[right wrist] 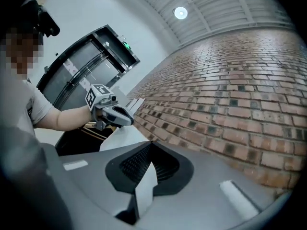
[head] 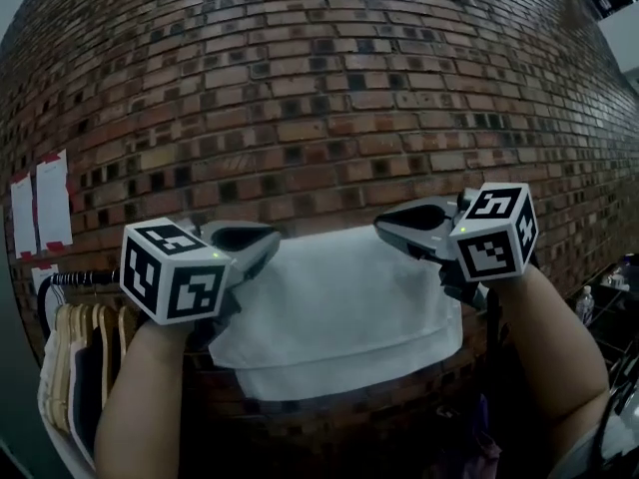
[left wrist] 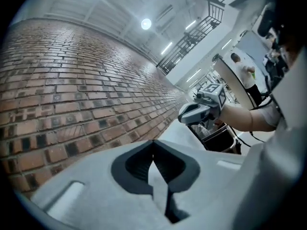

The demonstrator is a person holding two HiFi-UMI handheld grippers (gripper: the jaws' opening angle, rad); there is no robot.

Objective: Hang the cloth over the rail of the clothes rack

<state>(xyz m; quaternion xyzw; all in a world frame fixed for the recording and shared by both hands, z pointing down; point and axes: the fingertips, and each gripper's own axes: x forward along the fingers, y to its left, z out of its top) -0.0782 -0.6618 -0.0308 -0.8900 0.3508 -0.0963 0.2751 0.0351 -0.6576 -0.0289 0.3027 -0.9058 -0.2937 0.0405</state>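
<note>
Head view, white cloth (head: 339,312) spanning from left tongs (head: 262,242), clenched on one top corner, to right tongs (head: 387,226), clenched on the other, clothes rack (head: 85,278) below left tongs

Cloth (head: 339,307) spans between left claw (head: 268,242) and right claw (head: 384,226), before the brick wall (head: 300,88).

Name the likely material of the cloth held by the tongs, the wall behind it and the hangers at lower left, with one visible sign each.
The cloth looks like soft white woven fabric, matte: it sags and folds. The wall is red-brown brick, rough, with mortar lines between courses. The hangers seem to be pale wood by their tan colour, though they are too small to be sure.
</note>
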